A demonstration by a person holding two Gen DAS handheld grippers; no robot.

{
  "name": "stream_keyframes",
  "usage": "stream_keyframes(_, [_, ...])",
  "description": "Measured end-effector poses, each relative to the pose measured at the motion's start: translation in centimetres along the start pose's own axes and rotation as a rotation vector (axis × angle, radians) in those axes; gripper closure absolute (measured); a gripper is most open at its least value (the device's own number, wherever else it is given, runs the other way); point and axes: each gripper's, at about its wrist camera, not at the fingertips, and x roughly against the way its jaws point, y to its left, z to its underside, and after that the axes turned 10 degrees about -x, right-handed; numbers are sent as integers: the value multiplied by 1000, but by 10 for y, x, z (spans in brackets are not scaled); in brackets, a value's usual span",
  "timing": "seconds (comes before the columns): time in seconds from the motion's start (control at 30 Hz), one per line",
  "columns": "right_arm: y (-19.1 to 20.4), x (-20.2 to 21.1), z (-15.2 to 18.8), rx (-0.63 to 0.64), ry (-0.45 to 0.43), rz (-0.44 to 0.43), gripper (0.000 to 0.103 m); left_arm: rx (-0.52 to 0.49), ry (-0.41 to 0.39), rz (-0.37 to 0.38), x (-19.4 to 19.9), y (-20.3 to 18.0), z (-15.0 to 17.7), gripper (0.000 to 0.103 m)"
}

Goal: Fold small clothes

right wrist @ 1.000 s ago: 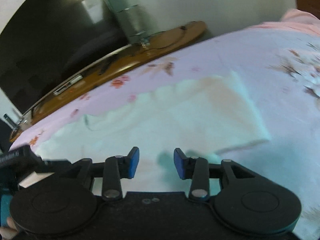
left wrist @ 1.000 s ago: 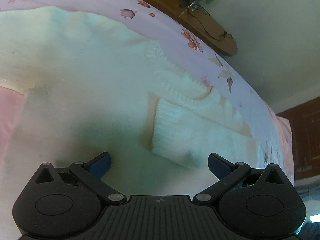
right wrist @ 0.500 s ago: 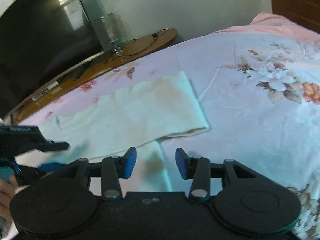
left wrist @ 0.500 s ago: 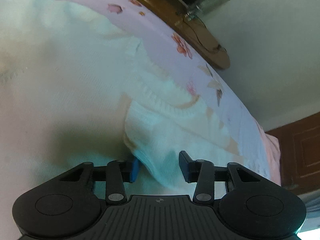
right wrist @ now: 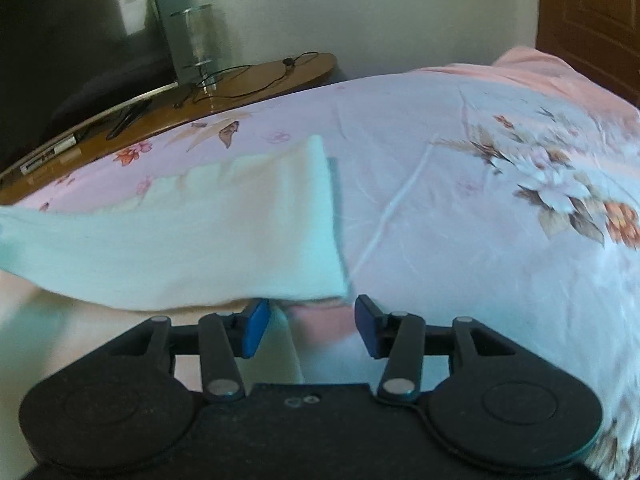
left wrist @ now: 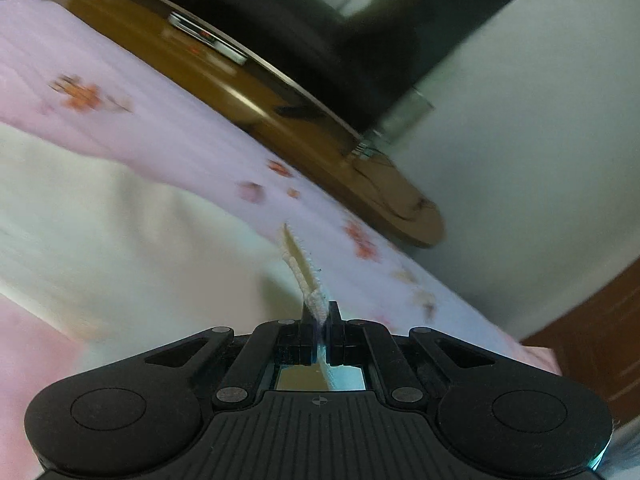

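A floral bedsheet [right wrist: 460, 168] covers the bed, with a wooden table [right wrist: 256, 80] at 11 o'clock carrying a glass vase [right wrist: 198, 36]; whether anything is in it cannot be told. The white sweater [right wrist: 192, 236] lies on the sheet, one part raised. The left gripper [left wrist: 320, 320] has its fingers clamped on a ribbed sweater edge; the right gripper [right wrist: 308, 324] hangs with fingers apart, just below the raised part.

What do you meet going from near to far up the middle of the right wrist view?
Right gripper, open → white knit garment → pink floral bedsheet → wooden table → glass vase by the wall.
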Motion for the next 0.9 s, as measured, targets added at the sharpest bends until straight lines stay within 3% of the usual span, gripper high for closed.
stream_keyframes(0.03, [3, 0, 0, 8, 2, -15, 59, -1, 6, -24, 0, 8, 1, 100])
stream_keyframes(0.1, [12, -4, 3, 56, 5, -16, 77, 9, 43, -61, -2, 25, 9, 100])
stream_keyframes(0.17, [17, -6, 3, 78, 5, -19, 84, -2, 64, -92, -5, 34, 16, 100])
stream_keyframes(0.3, [0, -7, -12, -76, 46, -73, 94, 7, 85, -121, -6, 51, 28, 100])
stream_keyframes(0.47, [-7, 0, -10, -114, 27, -55, 96, -38, 73, -127, -10, 47, 31, 100])
stream_keyframes(0.7, [-16, -2, -9, -168, 26, 3, 97, -94, 123, -118, -9, 48, 31, 100])
stream_keyframes(0.73, [-20, 3, -9, -184, 6, -21, 97, -83, 123, -115, -8, 48, 31, 100])
stream_keyframes(0.8, [-20, 4, -11, -175, 29, -85, 81, -60, 122, -107, -8, 50, 31, 100])
stream_keyframes(0.9, [-20, -3, -14, -187, 96, -105, 83, -31, 117, -112, -10, 57, 32, 100])
